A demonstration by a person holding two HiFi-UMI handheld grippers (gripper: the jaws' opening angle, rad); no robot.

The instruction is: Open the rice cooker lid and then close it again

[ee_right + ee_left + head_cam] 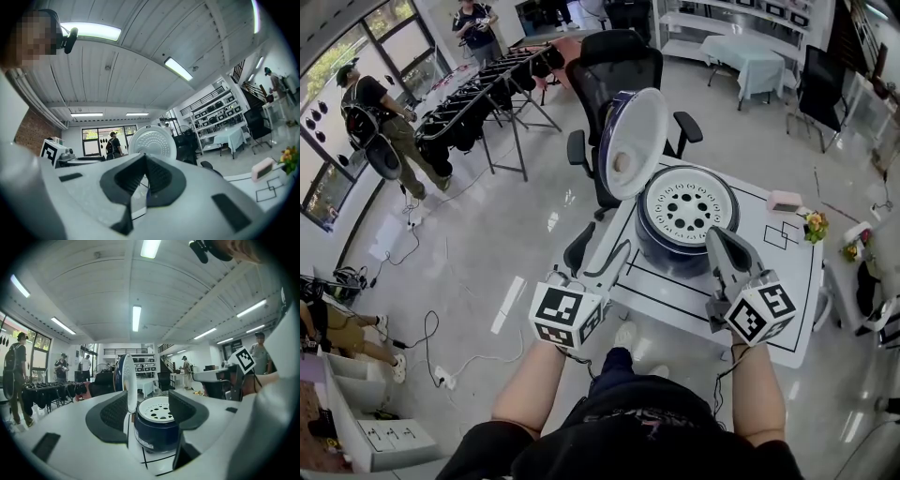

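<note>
A dark blue rice cooker stands on the white table. Its white lid is swung up and stands nearly upright at the back left, and a white perforated plate shows inside the body. My left gripper is open at the table's left edge, short of the cooker and holding nothing. In the left gripper view the cooker and the edge-on lid show beyond the open jaws. My right gripper is shut and empty just in front of the cooker. The lid rises behind the closed jaws.
A pink block and small flowers lie at the table's far right. A black office chair stands behind the table. Racks of dark gear and several people are off to the left.
</note>
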